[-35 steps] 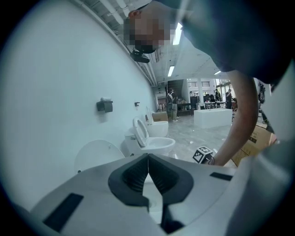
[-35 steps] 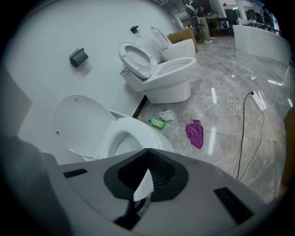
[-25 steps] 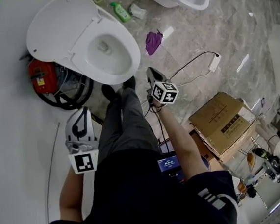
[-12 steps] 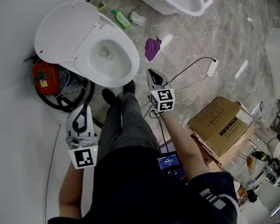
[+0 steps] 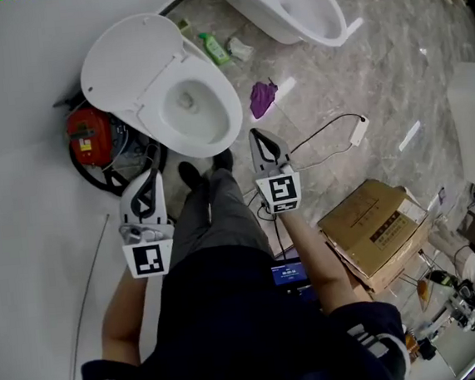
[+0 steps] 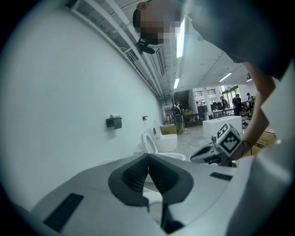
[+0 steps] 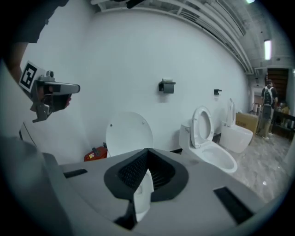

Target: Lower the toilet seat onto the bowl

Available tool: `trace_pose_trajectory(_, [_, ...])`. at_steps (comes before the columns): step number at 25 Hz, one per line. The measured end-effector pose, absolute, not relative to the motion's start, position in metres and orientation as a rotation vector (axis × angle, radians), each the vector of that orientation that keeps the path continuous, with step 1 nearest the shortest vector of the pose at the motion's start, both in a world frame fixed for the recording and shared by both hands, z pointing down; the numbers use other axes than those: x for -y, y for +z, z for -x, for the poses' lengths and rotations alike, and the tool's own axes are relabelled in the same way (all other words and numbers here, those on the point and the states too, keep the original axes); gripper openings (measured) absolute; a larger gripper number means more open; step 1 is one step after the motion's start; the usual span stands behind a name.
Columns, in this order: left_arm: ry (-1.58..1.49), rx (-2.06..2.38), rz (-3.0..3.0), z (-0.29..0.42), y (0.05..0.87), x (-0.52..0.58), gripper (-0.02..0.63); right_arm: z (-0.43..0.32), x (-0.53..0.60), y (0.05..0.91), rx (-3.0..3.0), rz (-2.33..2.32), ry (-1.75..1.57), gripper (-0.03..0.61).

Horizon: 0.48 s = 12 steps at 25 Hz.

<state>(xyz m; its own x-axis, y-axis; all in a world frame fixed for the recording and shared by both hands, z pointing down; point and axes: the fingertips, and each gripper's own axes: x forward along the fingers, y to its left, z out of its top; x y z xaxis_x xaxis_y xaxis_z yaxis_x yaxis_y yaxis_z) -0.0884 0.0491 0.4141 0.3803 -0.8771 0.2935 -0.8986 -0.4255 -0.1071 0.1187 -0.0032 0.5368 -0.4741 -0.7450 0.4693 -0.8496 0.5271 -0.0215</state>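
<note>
**Toilet seat (image 5: 129, 62) up against the wall, both grippers shut and clear of it**

Stands raised behind the bowl (image 5: 194, 105) at the upper left of the head view, tipped back toward the white wall (image 5: 22, 206). Runs its long axis from the hinge at the bowl's back up and left in that view, inner face turned to the open bowl. Reads in the right gripper view as an upright oval, long axis vertical, broad face toward the camera, two small studs near the top.

Finds the left gripper (image 5: 149, 181) near the wall, left of the person's dark trousers (image 5: 215, 220), and the right gripper (image 5: 257, 135) just off the bowl's front rim, both apart from the seat. Shows each pair of jaws pressed together tip to tip in its own view, nothing between them.

Gives from the head view alone the floor clutter: a green bottle (image 5: 214, 47), a purple cloth (image 5: 262, 97), a white adapter (image 5: 359, 129) on a cable, a cardboard box (image 5: 375, 230). Shows a red canister (image 5: 88, 132) by the wall there and in the right gripper view. Adds from the right gripper view a black wall fitting (image 7: 167, 86), the raised ring seat of the second toilet (image 7: 203, 126), and the left gripper side-on at the left edge. Looks along the wall in the left gripper view: a row of toilets (image 6: 161, 145) side-on past the jaw tips, the right gripper's marker cube (image 6: 229, 138) at the right. Cannot tell there which toilet is the task's.
</note>
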Motion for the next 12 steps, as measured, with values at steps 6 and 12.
trace_pose_trajectory(6, [0.373,1.715,-2.558,0.1,0.383,-0.051,0.025,-0.094,-0.002,0.456,2.495,-1.299,0.238,0.02])
trace_pose_trajectory(12, [0.289,1.768,-2.548,0.107,0.35,-0.059,0.025,-0.08,-0.013,0.389,2.582,-1.257,0.156,0.02])
